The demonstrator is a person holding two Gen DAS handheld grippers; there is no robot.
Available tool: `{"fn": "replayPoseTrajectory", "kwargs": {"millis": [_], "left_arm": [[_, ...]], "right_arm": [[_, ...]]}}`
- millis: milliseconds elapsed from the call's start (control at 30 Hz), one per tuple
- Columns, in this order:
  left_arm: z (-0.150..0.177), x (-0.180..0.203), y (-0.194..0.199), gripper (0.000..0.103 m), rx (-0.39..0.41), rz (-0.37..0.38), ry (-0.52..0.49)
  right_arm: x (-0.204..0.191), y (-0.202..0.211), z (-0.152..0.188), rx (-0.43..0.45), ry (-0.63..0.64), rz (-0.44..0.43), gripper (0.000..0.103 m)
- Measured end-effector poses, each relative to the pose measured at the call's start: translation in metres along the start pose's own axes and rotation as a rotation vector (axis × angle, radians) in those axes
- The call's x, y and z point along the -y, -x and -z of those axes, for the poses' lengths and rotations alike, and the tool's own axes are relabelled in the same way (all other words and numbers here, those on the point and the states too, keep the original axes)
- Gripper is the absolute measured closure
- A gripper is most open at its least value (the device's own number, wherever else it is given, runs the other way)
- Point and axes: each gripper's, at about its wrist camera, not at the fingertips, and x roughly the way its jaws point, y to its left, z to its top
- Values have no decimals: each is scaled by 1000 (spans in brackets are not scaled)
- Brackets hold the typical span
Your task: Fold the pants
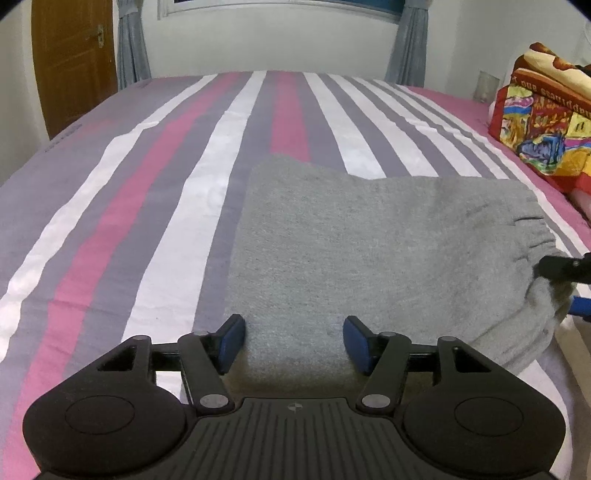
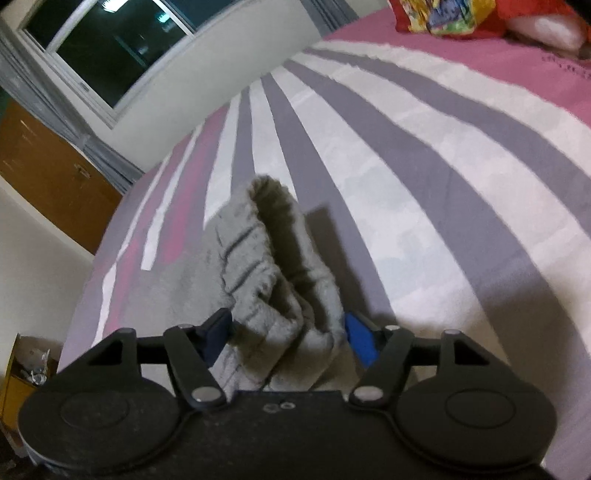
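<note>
Grey knit pants (image 1: 351, 251) lie folded flat on the striped bed sheet (image 1: 147, 184), their elastic waistband at the right. My left gripper (image 1: 294, 343) hovers over the near edge of the pants. Its blue pads stand apart, with the cloth lying flat below them and not pinched. At the right edge of this view my right gripper (image 1: 557, 290) holds the raised waistband corner. In the right wrist view the bunched waistband (image 2: 258, 266) stands up and fills the gap of the right gripper (image 2: 288, 338), with both pads pressing on it.
A colourful folded blanket (image 1: 543, 122) lies on the bed's right side, with a white pillow (image 2: 546, 26) next to it. Beyond the bed are a wooden door (image 1: 70, 62), grey curtains (image 1: 131, 40) and a dark window (image 2: 110, 48). A yellow bin (image 2: 26, 369) stands on the floor.
</note>
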Motion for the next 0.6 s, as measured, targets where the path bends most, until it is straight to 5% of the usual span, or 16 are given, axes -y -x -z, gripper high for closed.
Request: {"fn": "replayPoseTrajectory", "kwargs": {"millis": [233,433,600], "left_arm": [[1,-2,-1,44,7,-8,29],[-2,-7,-4,44,12,-23,47],[3,-6,-15,41,-8,-22,39]], "right_arm": [[-15,7,2,14,50,-39,65],[-35,26,-12,101,101,-160,70],[1,-2,6,-12,107,14,69]]}}
